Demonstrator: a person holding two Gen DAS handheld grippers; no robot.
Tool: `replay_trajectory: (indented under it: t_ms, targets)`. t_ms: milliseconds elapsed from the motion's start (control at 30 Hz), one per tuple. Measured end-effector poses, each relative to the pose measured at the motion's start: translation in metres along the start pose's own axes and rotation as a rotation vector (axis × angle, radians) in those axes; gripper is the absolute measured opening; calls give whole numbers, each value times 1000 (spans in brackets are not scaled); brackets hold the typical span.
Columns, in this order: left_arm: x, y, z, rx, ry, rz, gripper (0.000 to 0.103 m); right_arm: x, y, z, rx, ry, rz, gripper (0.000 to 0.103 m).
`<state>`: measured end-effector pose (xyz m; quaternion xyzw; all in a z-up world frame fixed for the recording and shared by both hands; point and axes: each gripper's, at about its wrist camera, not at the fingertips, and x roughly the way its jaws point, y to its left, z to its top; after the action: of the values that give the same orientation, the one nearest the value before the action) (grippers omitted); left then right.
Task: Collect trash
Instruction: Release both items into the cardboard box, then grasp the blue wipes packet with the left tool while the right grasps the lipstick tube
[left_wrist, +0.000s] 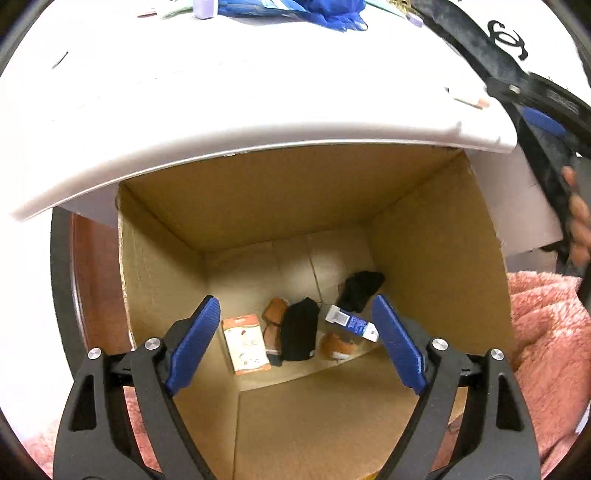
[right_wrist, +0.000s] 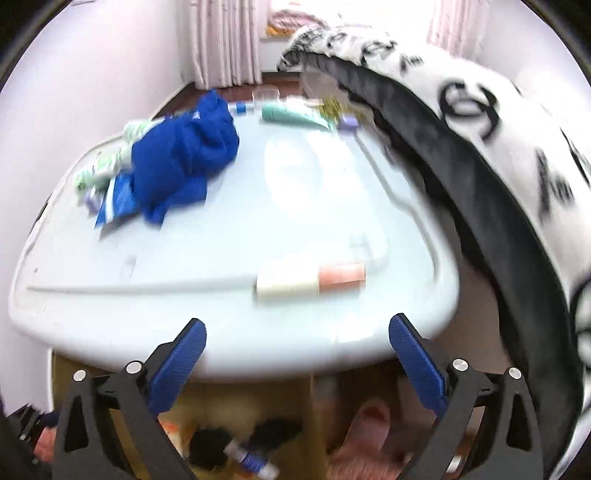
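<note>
My left gripper (left_wrist: 295, 301) hangs open over an open cardboard box (left_wrist: 436, 236), with nothing between its blue pads. On the box floor lie an orange-and-white carton (left_wrist: 245, 343), a blue-and-white tube (left_wrist: 352, 323), black scraps (left_wrist: 299, 332) and brown pieces (left_wrist: 275, 314). My right gripper (right_wrist: 297, 321) is open and empty above the near edge of the white table (right_wrist: 221, 258). A pink-and-white tube (right_wrist: 310, 280) lies on the table just beyond its fingers. Below the table edge the box (right_wrist: 310, 406) shows the same trash, blurred.
A crumpled blue cloth (right_wrist: 184, 155), green-and-white tubes (right_wrist: 103, 166) and a teal tube (right_wrist: 291, 112) lie at the table's far side. A black-and-white logo blanket (right_wrist: 480, 110) borders the table's right edge. Pink fluffy fabric (left_wrist: 546, 332) lies right of the box. A hand (left_wrist: 578, 218) holds the other gripper.
</note>
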<state>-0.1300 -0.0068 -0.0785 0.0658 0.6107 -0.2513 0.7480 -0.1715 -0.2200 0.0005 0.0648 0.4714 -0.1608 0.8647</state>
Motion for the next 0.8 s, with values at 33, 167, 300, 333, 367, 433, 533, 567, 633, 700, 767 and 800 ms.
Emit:
replay_trajectory:
  t_ms: [33,167,300,333,367,433,533,567,633,700,767,800]
  targets:
    - [0,2,1,-15,3,-13,82,10,-3,8,-26,0,-21,98]
    - [-1,7,4,-49,5,-39,82,33,-3,23,-94,-2,-53,97]
    - [-2,6,6,-45,-16,-53,82,57,-13,26,-52,66,20,92]
    - [-4,5,6,-40,-22,-59,82,62,-17,25,-53,85,26,87]
    - [-4,5,6,-36,-25,-62,82,64,-16,22,-55,95,39,83]
    - [-4,3,7,-24,-29,-59,82,65,-19,21,-32,101,86,83]
    - [-5,2,7,-23,-40,-64,82,57,-16,18,-42,93,88,82]
    - [-7,3,7,-23,-47,-65,82,52,-16,18,-41,82,98,82]
    - [-17,5,10,-35,-81,-79,82,34,-13,16,-39,52,123,82]
    - [-27,9,19,-61,-121,-99,82,13,-10,15,-44,11,147,82]
    - [-40,12,40,-81,-173,-86,82,-13,-8,8,-55,-31,163,82]
    - [-44,13,54,-90,-192,-65,82,-22,-9,5,-51,-46,173,82]
